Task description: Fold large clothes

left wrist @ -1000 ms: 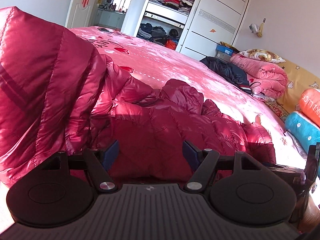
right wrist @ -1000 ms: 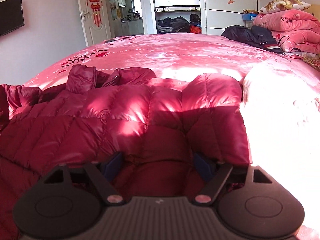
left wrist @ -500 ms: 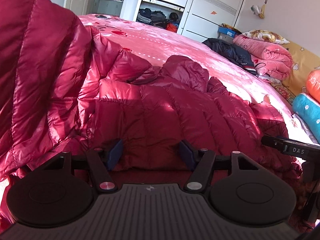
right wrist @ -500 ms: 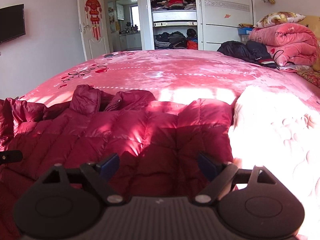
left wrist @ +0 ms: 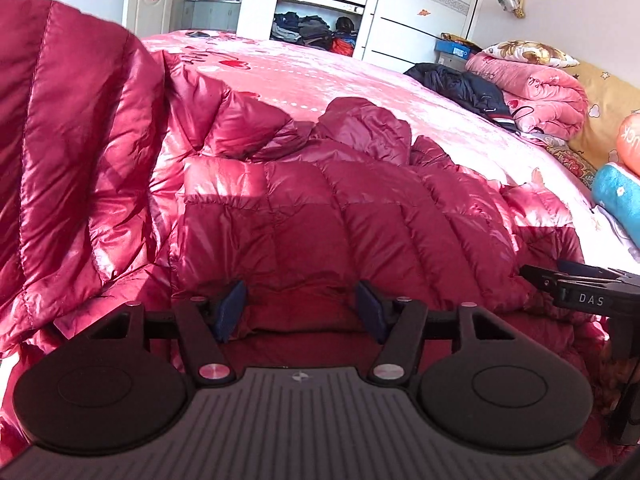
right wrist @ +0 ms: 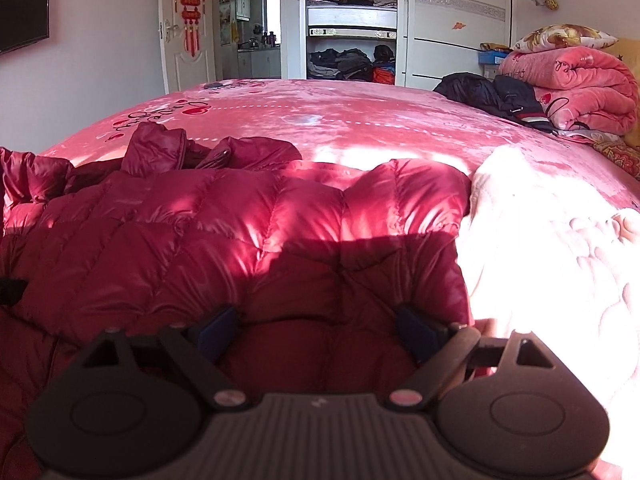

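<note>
Across the pink bed [right wrist: 360, 120] the red down jacket [left wrist: 340, 208] lies spread sideways, its near hem just ahead of both hand-held grippers (left [left wrist: 300, 312] released but just narrowing, right [right wrist: 316, 334] released and just widening), fabric between the jaws of each, neither pinching.

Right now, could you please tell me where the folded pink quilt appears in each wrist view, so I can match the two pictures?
Left wrist view: the folded pink quilt sits at the upper right, beyond the bed, just right of a dark jacket.
Right wrist view: it sits at the far right, upper part, again right of the dark jacket.
Shared landmark: the open wardrobe behind the bed.
</note>
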Available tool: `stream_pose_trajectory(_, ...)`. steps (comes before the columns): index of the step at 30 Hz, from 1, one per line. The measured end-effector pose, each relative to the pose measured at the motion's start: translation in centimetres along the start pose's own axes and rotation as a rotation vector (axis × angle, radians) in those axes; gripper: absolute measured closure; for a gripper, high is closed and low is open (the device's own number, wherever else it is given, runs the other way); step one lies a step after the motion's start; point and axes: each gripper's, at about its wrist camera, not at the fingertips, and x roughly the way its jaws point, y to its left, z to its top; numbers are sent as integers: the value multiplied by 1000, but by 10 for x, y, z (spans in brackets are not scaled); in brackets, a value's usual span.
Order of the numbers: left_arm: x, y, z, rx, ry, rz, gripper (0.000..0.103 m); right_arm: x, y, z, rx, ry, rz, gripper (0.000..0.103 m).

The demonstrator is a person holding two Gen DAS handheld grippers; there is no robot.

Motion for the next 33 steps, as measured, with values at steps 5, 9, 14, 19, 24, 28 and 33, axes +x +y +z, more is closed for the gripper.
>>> stream_pose_trajectory(5,-39,-9,2,11,-82,-45,30,-46,10,0,36,-68,-13,7)
stream_pose_trajectory(9,-76,-8,4,-10,-138,-29,27,-90,12,-11,100,-109,25,3)
stream_pose_trajectory(14,-122,11,7,-102,-200,112,21,-123,18,-22,100,-100,65,3)
stream_pose_trajectory(19,-159,45,0,-195,-250,296,18,-152,23,-32,108,-113,112,3)
stream_pose_trajectory(24,-174,94,-11,-281,-234,446,14,-165,23,-42,233,-75,237,3)
stream_pose_trajectory(28,-173,134,-17,-340,-190,541,14,-176,38,-54,270,-37,321,3)
stream_pose_trajectory(33,-166,178,-29,-478,-162,479,16,-187,74,-62,215,-11,407,3)
